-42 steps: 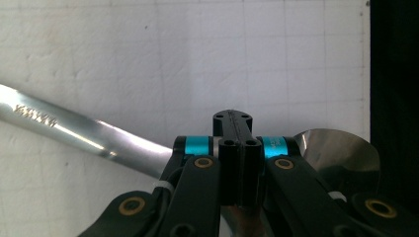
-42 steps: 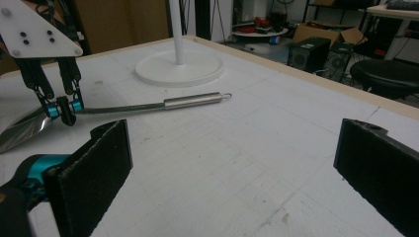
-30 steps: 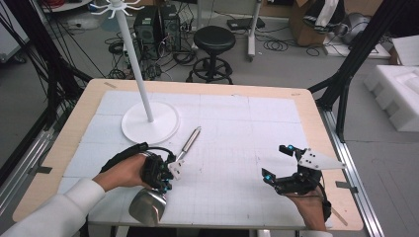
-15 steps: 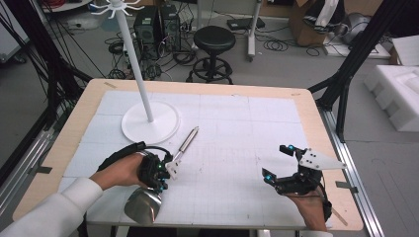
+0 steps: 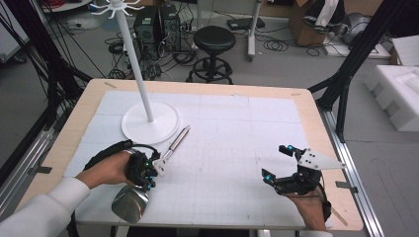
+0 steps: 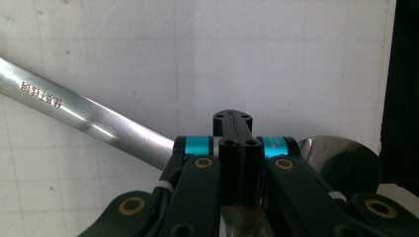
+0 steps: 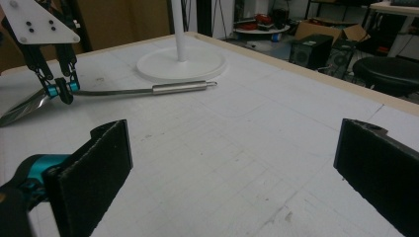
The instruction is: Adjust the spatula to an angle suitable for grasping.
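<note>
A steel ladle (image 5: 174, 142) lies slanted on the white gridded mat (image 5: 237, 133), its bowl (image 5: 129, 203) at the table's front edge and its handle tip near the white stand's base (image 5: 150, 123). My left gripper (image 5: 150, 173) is shut on the ladle's shaft just above the bowl. In the left gripper view the jaws (image 6: 233, 121) are pressed together over the shaft (image 6: 84, 116), with the bowl (image 6: 346, 158) to the right. My right gripper (image 5: 275, 163) hovers open at the front right, nothing between its pads (image 7: 94, 168). The right gripper view looks toward the ladle (image 7: 148, 90) and the left gripper (image 7: 59, 91).
The white stand's pole (image 5: 138, 64) rises from its round base at the back left of the mat. Beyond the table's far edge are a black stool (image 5: 213, 39) and computer towers (image 5: 158, 22). White foam blocks (image 5: 395, 94) lie on the floor to the right.
The left gripper and the ladle have shifted slightly to the left, the bowl sliding along the front edge. The right gripper has stayed put, still open.
</note>
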